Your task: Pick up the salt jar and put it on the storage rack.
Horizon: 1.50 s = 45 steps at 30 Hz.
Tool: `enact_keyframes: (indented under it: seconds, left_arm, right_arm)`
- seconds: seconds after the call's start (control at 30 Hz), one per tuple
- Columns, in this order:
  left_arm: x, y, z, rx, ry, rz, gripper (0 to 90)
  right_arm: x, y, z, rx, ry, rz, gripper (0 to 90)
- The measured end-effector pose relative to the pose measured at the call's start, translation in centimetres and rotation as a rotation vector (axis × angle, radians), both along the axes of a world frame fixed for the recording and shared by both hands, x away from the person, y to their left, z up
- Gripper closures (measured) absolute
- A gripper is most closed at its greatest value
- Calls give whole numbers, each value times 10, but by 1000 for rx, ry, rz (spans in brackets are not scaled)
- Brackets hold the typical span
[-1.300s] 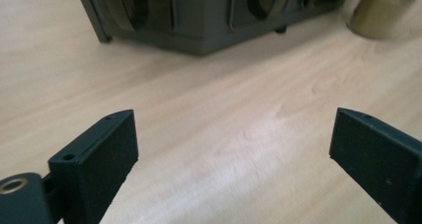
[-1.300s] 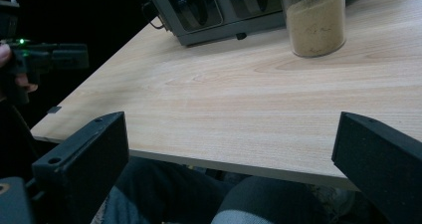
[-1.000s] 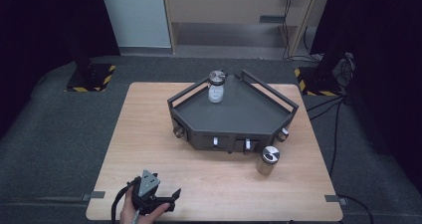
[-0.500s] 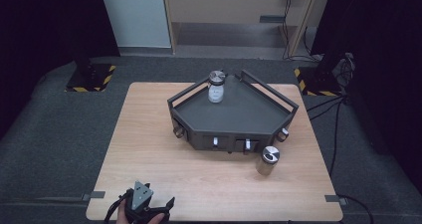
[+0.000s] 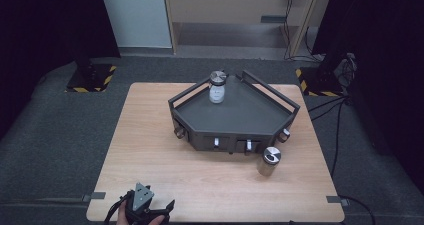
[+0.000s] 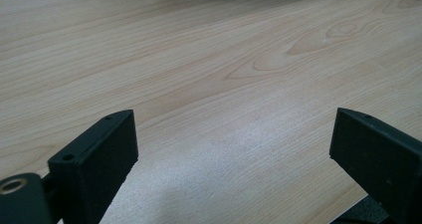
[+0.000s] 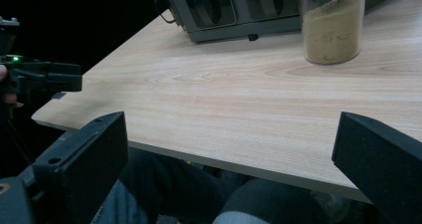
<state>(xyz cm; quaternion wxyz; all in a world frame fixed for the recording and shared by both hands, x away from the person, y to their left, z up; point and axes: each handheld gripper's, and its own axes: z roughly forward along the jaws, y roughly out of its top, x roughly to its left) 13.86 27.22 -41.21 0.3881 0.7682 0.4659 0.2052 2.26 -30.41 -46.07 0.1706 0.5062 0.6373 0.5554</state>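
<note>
At the near table edge, both grippers empty, jars well ahead.
Your left gripper (image 5: 150,209) sits at about 7 o'clock on the table (image 5: 150,150) with jaws spread wide over bare wood; your right gripper (image 7: 229,149) hangs off the near edge above your knees, jaws also released. I'd take the spice jar (image 5: 269,161) at 4 o'clock first: come in level, straddle the glass below its lid, close gently. Farther, at 12 o'clock, a white-filled jar (image 5: 217,87) stands upright on the dark rack (image 5: 235,116). In the right gripper view the near jar's lid is cut off; the rack's front slots are too small to read.
</note>
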Motion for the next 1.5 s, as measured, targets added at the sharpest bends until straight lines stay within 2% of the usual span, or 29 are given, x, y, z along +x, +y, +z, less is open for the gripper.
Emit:
enact_keyframes:
  seconds: [0.27, 0.47, 0.63, 1.5]
  left_arm:
    - [1, 1, -1, 4, -3, 3, 41]
    - [1, 0, -1, 6, -4, 3, 40]
    - [1, 0, -2, 6, -4, 3, 41]
    - [0, 2, -2, 3, -6, 15, 40]
  right_arm:
    - [0, 1, 0, -9, 3, -25, 16]
    - [-1, 5, 2, -34, 3, -45, 16]
    - [-2, 7, 3, -54, 23, -80, 16]
    - [-2, 5, 4, -51, 13, -65, 16]
